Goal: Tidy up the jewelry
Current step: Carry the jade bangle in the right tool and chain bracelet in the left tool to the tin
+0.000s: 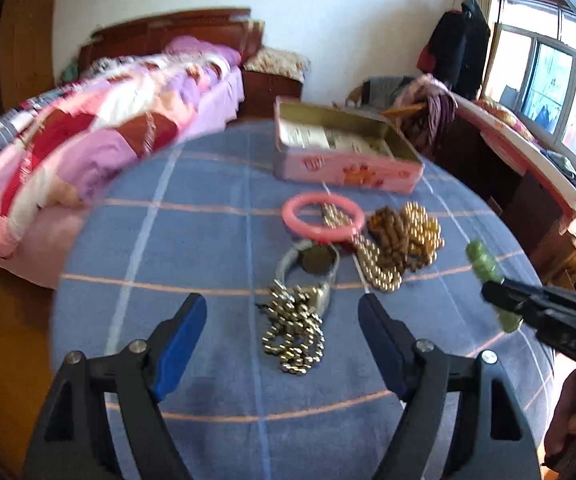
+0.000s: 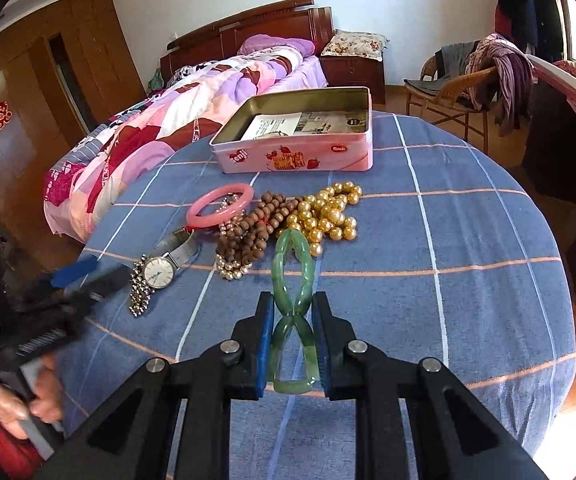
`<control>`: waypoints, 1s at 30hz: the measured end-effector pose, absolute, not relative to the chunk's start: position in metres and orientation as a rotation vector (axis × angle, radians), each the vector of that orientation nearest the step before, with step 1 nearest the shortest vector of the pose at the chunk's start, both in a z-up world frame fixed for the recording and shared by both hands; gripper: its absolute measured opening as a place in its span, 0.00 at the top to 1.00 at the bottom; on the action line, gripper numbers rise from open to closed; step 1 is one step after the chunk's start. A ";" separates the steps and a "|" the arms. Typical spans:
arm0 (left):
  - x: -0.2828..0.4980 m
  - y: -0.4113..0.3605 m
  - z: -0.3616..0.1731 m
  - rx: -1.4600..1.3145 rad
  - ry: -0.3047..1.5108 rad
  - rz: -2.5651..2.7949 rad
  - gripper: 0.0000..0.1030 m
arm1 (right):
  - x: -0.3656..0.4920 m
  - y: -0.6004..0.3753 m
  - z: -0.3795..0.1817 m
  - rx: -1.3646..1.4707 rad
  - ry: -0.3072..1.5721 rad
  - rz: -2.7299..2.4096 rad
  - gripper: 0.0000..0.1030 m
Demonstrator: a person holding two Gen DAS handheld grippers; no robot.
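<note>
Right hand-held gripper pinches the green bangle, its near end partly hidden; left hand-held gripper gapes empty.

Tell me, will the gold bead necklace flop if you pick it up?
Probably yes: the gold bead necklace lies in a loose heap, so it should dangle. Its round, shiny beads may slip or roll. It touches the brown bead string, which might drag along.

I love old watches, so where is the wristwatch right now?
In the right wrist view the wristwatch lies on the blue tablecloth, left of centre, between the silver bead chain and the brown beads, just below the pink bangle.
</note>
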State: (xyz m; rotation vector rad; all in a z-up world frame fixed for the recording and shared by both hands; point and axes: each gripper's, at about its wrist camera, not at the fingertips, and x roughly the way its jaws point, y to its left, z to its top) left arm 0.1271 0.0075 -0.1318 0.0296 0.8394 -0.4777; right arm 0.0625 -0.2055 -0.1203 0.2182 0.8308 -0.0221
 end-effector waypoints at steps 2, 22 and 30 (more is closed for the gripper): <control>0.132 -0.002 -0.145 0.057 0.893 -0.476 0.29 | 0.062 -0.204 -0.119 0.217 0.832 -0.019 0.81; 0.102 0.037 -0.085 -0.040 0.745 -0.533 0.90 | 0.052 -0.202 -0.103 0.239 0.768 -0.016 0.81; 0.104 0.030 -0.076 -0.062 0.717 -0.537 0.90 | 0.052 -0.201 -0.101 0.226 0.758 -0.014 0.81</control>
